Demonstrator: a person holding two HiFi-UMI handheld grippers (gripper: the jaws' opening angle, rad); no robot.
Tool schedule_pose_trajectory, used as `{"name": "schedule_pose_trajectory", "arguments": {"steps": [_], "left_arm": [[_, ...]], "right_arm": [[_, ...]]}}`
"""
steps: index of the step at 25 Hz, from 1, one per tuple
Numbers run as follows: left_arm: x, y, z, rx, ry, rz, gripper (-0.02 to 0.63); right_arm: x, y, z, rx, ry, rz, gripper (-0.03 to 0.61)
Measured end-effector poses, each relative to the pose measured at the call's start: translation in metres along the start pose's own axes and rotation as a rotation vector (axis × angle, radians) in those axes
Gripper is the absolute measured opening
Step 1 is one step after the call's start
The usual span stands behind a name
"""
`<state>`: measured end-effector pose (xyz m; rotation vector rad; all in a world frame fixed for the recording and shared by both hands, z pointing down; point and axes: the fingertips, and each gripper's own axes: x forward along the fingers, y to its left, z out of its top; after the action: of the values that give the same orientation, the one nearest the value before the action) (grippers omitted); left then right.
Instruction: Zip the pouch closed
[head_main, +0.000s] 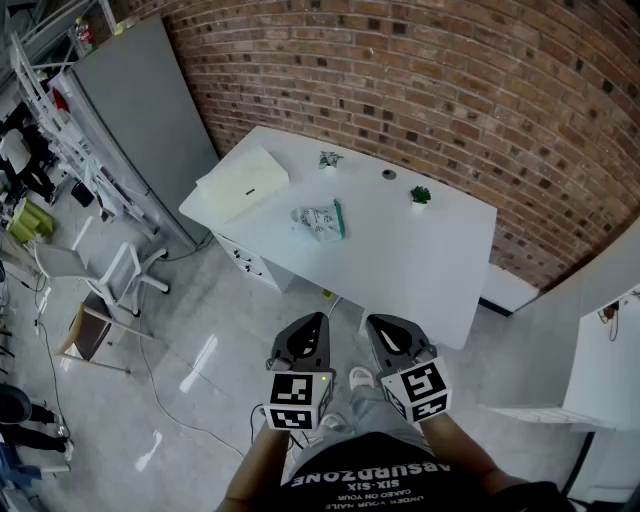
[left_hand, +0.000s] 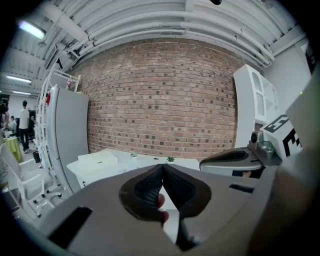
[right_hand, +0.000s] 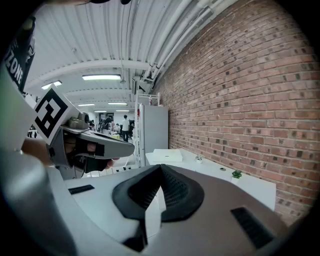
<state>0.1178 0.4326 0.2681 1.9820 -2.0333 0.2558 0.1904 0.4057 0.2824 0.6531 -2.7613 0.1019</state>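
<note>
The pouch (head_main: 320, 220), clear with a green edge, lies near the middle of the white table (head_main: 420, 270) in the head view. Both grippers hang well short of the table, over the floor and close to the person's body. My left gripper (head_main: 318, 322) has its jaws pressed together with nothing in them, and its tips (left_hand: 162, 166) meet in the left gripper view. Beside it, my right gripper (head_main: 374, 324) is also shut and empty, its tips (right_hand: 161, 167) touching. In the gripper views the pouch cannot be made out.
A flat white box (head_main: 243, 183) lies at the table's left end. Along the far edge stand a small green plant (head_main: 420, 195), a small dark round thing (head_main: 389, 174) and a small packet (head_main: 329, 159). A grey cabinet (head_main: 140, 120) and white chairs (head_main: 110, 275) stand left; a brick wall (head_main: 420, 90) runs behind.
</note>
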Motion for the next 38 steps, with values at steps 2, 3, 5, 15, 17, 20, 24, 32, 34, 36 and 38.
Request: {"name": "schedule_pose_trajectory", "arguments": {"steps": [2,3,5,15,17,20,24,32,34,36,38], "left_arm": [[0.014,0.004,0.002,0.001,0.007,0.001,0.008],[0.021,0.006,0.003,0.001,0.009,0.001,0.008],[0.035,0.009,0.008,0.001,0.007,0.001,0.006],[0.098,0.030,0.032,0.008,0.000,0.025,0.006],[0.108,0.035,0.035,0.003,-0.004,0.036,0.006],[0.120,0.040,0.034,0.012,0.007,0.050,0.009],[0.136,0.047,0.040,0.019,0.006,0.052,0.089],[0.162,0.069,0.035,0.009,0.040,0.041,0.155],[0.171,0.080,0.033,0.003,0.054,0.040,0.155],[0.181,0.093,0.030,-0.001,0.073,0.038,0.155],[0.192,0.106,0.030,0.001,0.094,0.030,0.155]], "right_arm": [[0.010,-0.012,0.003,0.002,-0.013,0.001,-0.002],[0.014,-0.018,0.005,0.004,-0.020,0.001,-0.002],[0.024,-0.029,0.009,0.008,-0.031,0.003,-0.002],[0.071,-0.083,0.021,-0.003,-0.044,0.046,-0.002],[0.080,-0.091,0.020,-0.003,-0.037,0.061,0.000],[0.092,-0.100,0.020,-0.017,-0.026,0.086,0.020],[0.107,-0.114,0.027,-0.034,-0.023,0.100,0.069],[0.135,-0.131,0.020,-0.059,0.001,0.122,0.152],[0.147,-0.133,0.017,-0.068,0.016,0.123,0.158],[0.161,-0.137,0.017,-0.076,0.030,0.118,0.160],[0.176,-0.141,0.017,-0.073,0.048,0.118,0.163]]}}
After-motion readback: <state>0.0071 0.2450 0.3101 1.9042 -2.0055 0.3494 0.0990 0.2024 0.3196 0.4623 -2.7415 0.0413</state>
